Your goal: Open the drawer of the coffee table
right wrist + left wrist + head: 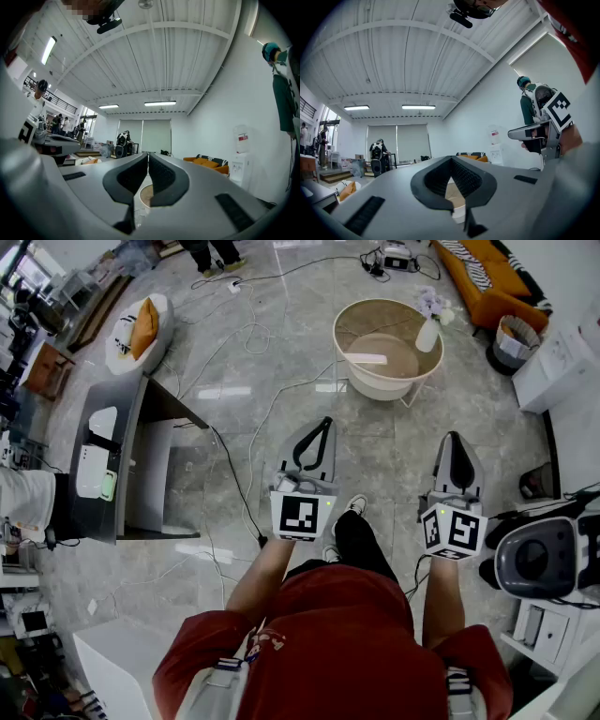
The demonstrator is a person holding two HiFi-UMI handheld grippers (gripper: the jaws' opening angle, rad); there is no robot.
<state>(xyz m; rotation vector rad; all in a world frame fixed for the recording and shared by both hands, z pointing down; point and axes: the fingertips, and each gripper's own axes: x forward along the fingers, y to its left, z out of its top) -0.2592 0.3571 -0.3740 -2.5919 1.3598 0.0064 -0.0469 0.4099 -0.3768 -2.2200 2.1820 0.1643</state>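
Observation:
A round cream coffee table (356,381) with a wooden top stands on the grey floor ahead of me; a white bottle (427,335) rests on it. No drawer shows on it from here. My left gripper (327,420) is held level at about waist height, well short of the table, jaws shut on nothing. Beside it my right gripper (455,435) is also level and shut, empty. A slice of the round table (454,194) shows through the left gripper (451,158) in its own view. The table (146,194) shows likewise under the right gripper (148,153).
A dark desk (112,460) with a white device stands at the left. Cables (246,486) trail over the floor. An orange sofa (487,277) and a white bin (516,338) are at the back right, a grey machine (544,559) close on my right.

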